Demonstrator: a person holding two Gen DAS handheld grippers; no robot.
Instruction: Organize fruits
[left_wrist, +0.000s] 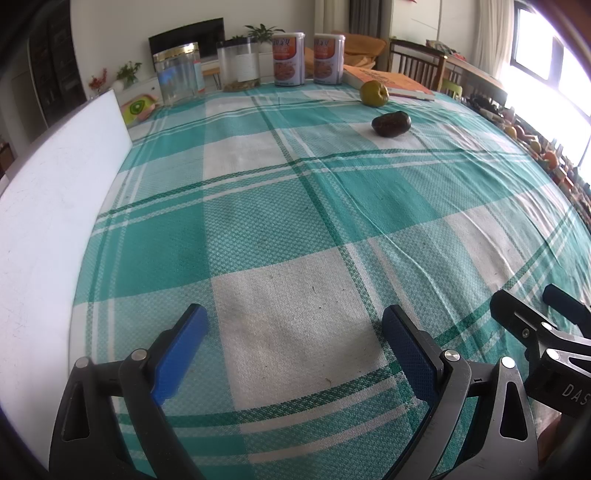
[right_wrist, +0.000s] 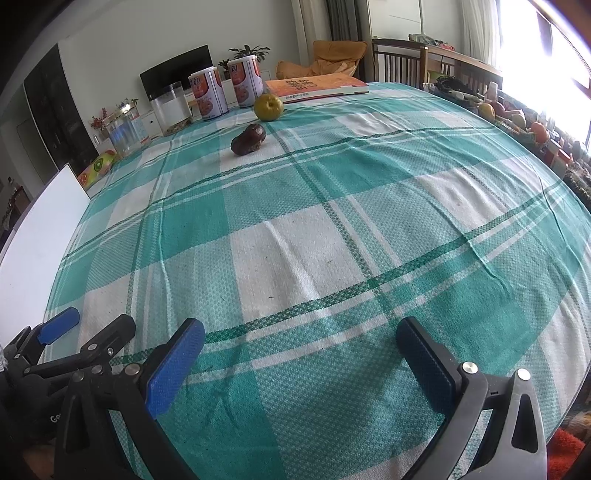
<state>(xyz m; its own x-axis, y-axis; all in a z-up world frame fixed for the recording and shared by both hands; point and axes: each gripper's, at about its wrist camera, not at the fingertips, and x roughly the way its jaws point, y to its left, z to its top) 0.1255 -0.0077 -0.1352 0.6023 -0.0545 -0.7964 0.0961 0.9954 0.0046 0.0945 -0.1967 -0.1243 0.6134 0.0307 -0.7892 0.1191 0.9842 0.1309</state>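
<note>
Both claws (left claw (left_wrist: 295, 350), right claw (right_wrist: 301, 354)) gape apart, holding nothing.

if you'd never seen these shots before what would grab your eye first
The teal and white checked tablecloth fills nearly the whole view. On its far side lie two lone fruits close together: a yellow-green apple-like fruit and, just in front of it, a dark brown date-like fruit. Behind them stand two orange-labelled cans and an orange book, while the left gripper and right gripper hang open at the near edge.
</note>
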